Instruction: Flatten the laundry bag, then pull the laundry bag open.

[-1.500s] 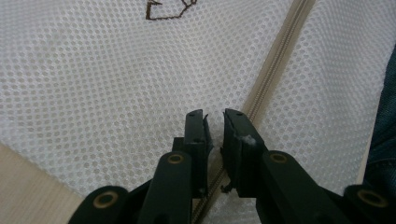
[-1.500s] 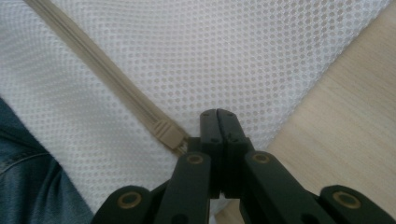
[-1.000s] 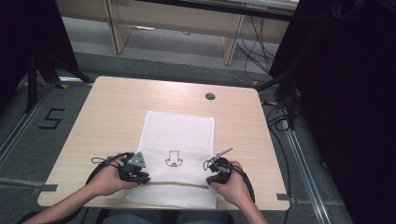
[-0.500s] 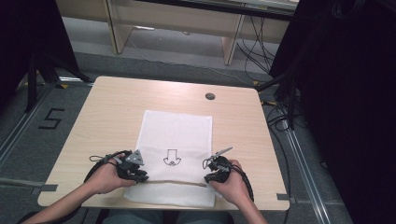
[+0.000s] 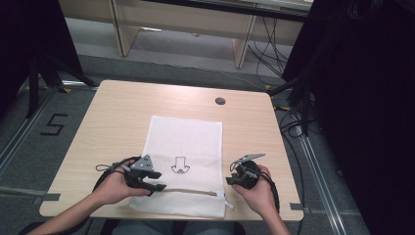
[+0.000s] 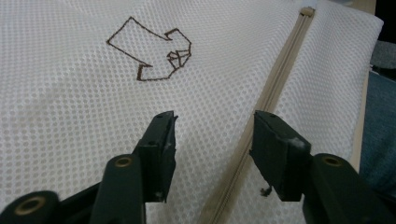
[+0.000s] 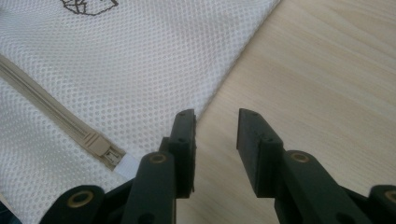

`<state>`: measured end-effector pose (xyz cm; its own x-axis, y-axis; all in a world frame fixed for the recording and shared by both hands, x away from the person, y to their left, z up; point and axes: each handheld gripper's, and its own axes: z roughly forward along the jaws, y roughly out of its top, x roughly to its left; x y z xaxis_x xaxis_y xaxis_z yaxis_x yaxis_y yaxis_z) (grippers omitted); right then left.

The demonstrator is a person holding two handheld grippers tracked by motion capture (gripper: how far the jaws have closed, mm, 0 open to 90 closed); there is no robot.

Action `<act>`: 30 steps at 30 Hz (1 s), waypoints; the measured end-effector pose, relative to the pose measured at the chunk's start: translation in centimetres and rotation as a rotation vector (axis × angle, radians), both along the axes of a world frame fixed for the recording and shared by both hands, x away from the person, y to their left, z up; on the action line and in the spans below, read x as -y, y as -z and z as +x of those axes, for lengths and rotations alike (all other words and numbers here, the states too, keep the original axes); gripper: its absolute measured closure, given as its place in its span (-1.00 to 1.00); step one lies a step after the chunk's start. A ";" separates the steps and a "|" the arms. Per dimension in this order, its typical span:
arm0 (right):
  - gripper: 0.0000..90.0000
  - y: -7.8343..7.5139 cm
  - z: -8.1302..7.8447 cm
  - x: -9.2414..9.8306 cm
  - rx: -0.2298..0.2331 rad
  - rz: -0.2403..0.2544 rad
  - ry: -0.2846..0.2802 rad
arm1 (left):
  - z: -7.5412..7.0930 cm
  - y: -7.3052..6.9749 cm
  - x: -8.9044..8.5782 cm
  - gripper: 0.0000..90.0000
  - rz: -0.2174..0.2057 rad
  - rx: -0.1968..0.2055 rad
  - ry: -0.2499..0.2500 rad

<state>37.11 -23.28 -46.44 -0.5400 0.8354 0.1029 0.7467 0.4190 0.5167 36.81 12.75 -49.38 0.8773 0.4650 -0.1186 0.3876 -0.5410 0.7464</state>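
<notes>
mesh bag (image 5: 183, 147) on table (image 5: 107, 122) | zipper (image 5: 188, 191) probably near front edge

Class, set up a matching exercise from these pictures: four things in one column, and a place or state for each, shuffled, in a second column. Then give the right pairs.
Things
1. mesh bag
2. zipper
3. left gripper
4. right gripper

Places or states
A. jaws open over the bag's edge and the bare wooden table
B. beige strip running across the bag near the person's side
C. white, lying flat, with a brown arrow outline
D. jaws open, standing either side of the beige strip

Pairs: 1-C, 2-B, 3-D, 4-A
</notes>
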 end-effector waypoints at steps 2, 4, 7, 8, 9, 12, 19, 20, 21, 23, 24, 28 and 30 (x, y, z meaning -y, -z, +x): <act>0.48 0.0 0.0 0.0 -0.001 0.001 0.002 | 0.1 0.0 0.1 0.03 -0.004 0.003 -0.003; 0.45 0.1 0.1 0.2 0.017 0.001 -0.007 | 0.2 0.1 0.2 -0.02 -0.010 0.013 -0.002; 0.41 0.1 0.2 0.5 0.023 -0.003 -0.019 | 0.2 0.2 0.3 -0.08 -0.005 0.018 -0.010; 0.40 0.1 0.1 0.4 0.009 0.000 0.000 | 0.2 0.3 0.3 -0.09 -0.003 0.025 -0.017; 0.40 0.0 0.1 0.6 0.011 -0.007 -0.007 | 0.2 0.2 0.2 -0.12 0.000 0.039 -0.009; 0.39 -0.1 0.1 0.6 0.013 -0.001 0.008 | 0.1 0.1 0.1 -0.15 -0.016 0.038 -0.034; 0.43 -0.5 0.1 0.5 0.021 0.008 0.006 | 0.1 0.2 0.1 -0.09 -0.044 0.036 -0.048; 0.43 -0.5 0.1 0.5 0.021 0.008 0.006 | 0.1 0.2 0.1 -0.09 -0.049 0.036 -0.048; 0.47 -0.6 0.1 0.5 0.020 0.010 0.002 | 0.1 0.1 0.1 -0.07 -0.047 0.038 -0.051; 0.60 -0.8 0.0 0.4 0.011 0.005 -0.017 | 0.0 0.1 0.2 -0.02 -0.058 0.038 -0.056; 0.65 -0.8 0.0 0.5 0.020 0.006 -0.035 | 0.1 0.0 0.2 0.00 -0.048 0.057 -0.038; 0.82 -1.2 -0.3 0.4 -0.012 0.029 -0.031 | 0.0 0.0 0.6 0.05 -0.050 0.068 -0.021; 0.89 -1.4 -0.5 0.3 -0.021 0.013 -0.047 | -0.2 0.0 0.9 0.07 -0.058 0.044 -0.023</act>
<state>36.63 -23.54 -45.08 -0.5761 0.8077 0.1254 0.7370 0.4469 0.5070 36.59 11.88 -49.41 0.8714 0.4785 -0.1079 0.3659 -0.4875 0.7928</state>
